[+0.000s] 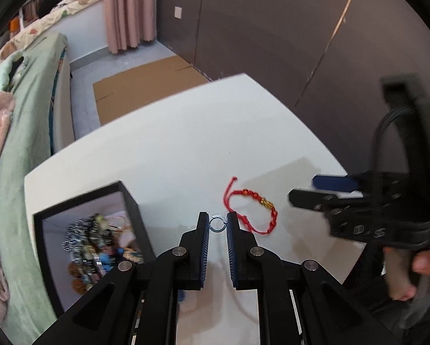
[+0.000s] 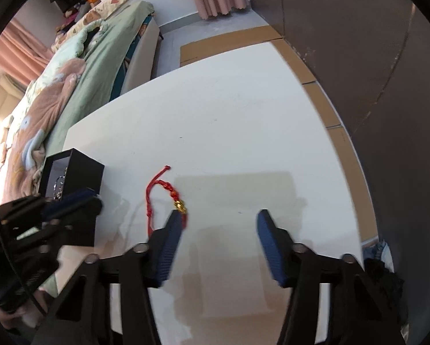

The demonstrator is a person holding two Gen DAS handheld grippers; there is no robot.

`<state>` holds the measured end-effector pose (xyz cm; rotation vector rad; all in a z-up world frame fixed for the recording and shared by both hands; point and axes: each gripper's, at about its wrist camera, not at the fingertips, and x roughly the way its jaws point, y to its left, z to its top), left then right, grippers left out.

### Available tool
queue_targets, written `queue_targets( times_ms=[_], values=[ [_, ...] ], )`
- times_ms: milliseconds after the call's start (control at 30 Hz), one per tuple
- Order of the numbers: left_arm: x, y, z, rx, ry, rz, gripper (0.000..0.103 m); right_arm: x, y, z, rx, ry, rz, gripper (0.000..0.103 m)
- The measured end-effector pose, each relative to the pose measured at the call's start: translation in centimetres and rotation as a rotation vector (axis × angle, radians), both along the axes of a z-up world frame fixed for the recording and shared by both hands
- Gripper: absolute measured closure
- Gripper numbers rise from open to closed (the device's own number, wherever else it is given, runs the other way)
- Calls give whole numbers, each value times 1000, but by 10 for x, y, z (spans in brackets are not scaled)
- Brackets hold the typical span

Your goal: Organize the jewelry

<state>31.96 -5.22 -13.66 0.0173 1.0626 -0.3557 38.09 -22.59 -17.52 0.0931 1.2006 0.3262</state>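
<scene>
Ring [image 1: 218, 223] sits pinched in my left tongs [image 1: 218, 224], bound for the box [image 1: 130, 198]; right tongs [image 2: 219, 224] gape empty over the red bracelet [image 2: 160, 198].

The left gripper [image 1: 218, 222] is seen pinched nearly closed, the right gripper [image 2: 219, 222] held with jaws parted, both angled downward.

Box [image 1: 134, 201] left on table [image 1: 186, 132], bracelet [image 1: 255, 204] right, ring [image 1: 218, 223] seemingly between
</scene>
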Motion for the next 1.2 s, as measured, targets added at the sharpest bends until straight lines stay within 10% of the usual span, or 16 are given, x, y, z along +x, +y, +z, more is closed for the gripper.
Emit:
queue_targets(
  times_ms=[333, 567, 1200],
  values=[
    [-4, 33, 31, -41, -73, 59, 90, 8, 41, -14, -129, -20, 27, 66],
    [-4, 48, 42, -47, -96, 101, 90, 5, 52, -12, -126, -19, 70, 99],
    [-27, 91, 53, -96, -109, 173, 90, -13, 43, 31, 185, -24, 27, 101]
  ],
)
